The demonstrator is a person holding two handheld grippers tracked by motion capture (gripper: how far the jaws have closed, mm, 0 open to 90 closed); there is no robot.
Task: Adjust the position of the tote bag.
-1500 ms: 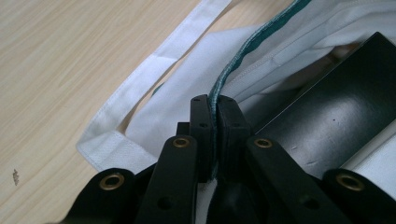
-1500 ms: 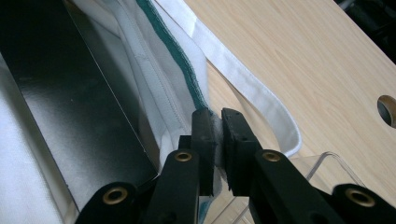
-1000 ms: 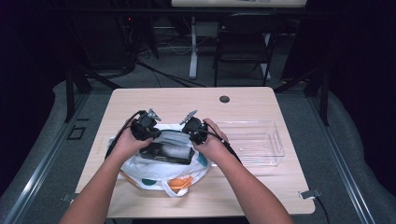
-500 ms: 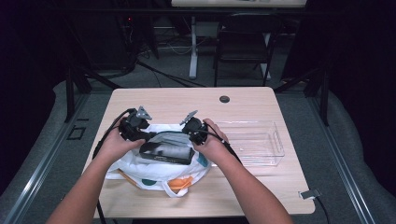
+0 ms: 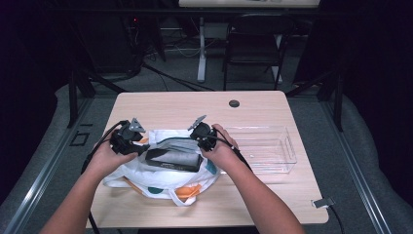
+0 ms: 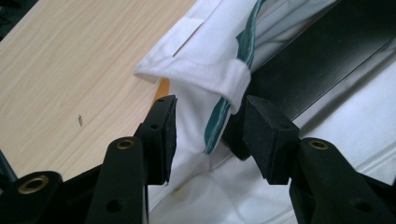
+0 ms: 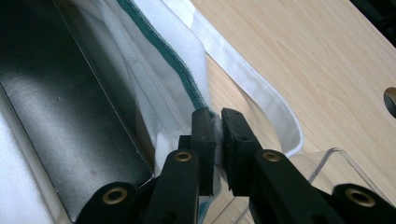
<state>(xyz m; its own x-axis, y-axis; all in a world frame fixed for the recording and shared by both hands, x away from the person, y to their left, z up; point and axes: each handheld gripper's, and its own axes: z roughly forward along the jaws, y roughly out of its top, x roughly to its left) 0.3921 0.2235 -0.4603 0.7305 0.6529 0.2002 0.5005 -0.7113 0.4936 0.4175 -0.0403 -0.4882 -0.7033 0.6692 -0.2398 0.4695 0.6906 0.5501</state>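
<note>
A white cloth bag [image 5: 160,178] with coloured dots lies on the table [image 5: 195,107], and a long black box [image 5: 174,159] shows in its mouth. My left gripper [image 5: 141,147] is at the bag's left rim. Its jaws have just been opening and now stand open. The bag's green-trimmed edge [image 6: 229,93] hangs loose between the pads of the left gripper [image 6: 210,126], with the box [image 6: 322,60] behind. My right gripper [image 5: 204,145] is at the bag's right rim. In its own view the right gripper [image 7: 215,126] is shut on the white fabric edge [image 7: 163,79] beside the box [image 7: 60,107].
A clear plastic bin [image 5: 272,146] stands on the table right of the bag, close to my right hand. A dark round hole [image 5: 234,103] sits near the table's far edge. A dark chair [image 5: 253,48] and cables lie on the floor beyond.
My left gripper let go of the bag's left rim and moved left, away from the bag's mouth. The right hand kept still, pinching the right rim.
</note>
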